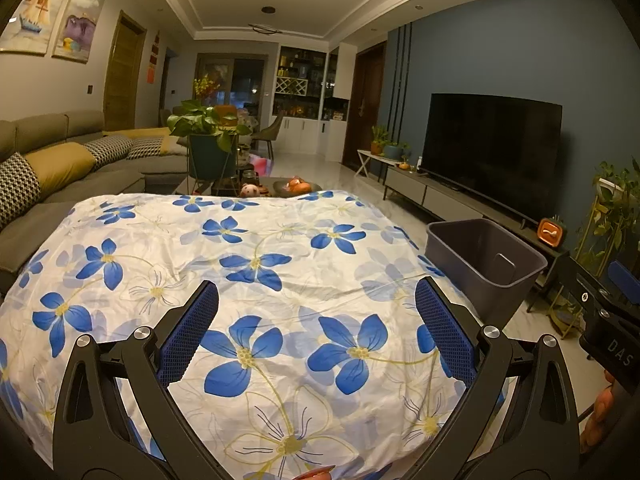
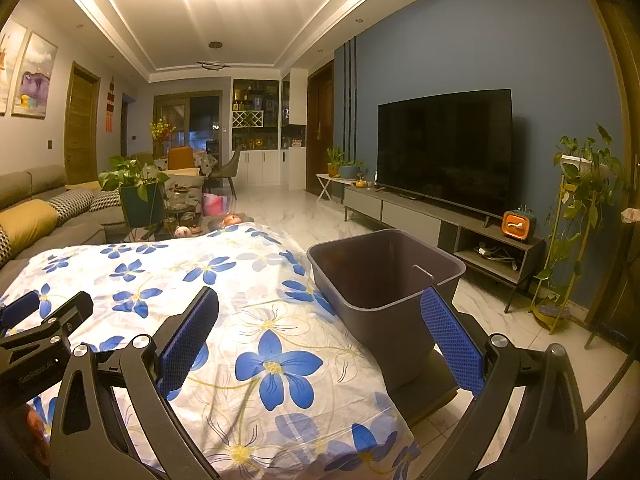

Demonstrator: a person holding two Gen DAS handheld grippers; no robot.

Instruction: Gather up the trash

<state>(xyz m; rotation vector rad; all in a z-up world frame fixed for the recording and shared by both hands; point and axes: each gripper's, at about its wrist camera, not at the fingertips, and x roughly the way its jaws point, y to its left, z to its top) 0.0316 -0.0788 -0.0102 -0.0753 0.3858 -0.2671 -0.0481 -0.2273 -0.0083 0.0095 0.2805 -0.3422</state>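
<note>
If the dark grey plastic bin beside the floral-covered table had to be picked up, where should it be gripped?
Probably the near rim of the dark grey plastic bin, coming from above with the right tool. The bin stands upright and open, its thin wall fits between open fingers, and its broad body looks too wide to span.

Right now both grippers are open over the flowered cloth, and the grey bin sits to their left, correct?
Not quite. The bin sits to the right of the cloth, toward the TV, as the right wrist view shows plainly. The rest holds: the left gripper and the right gripper are both open, with nothing between their fingers.
</note>
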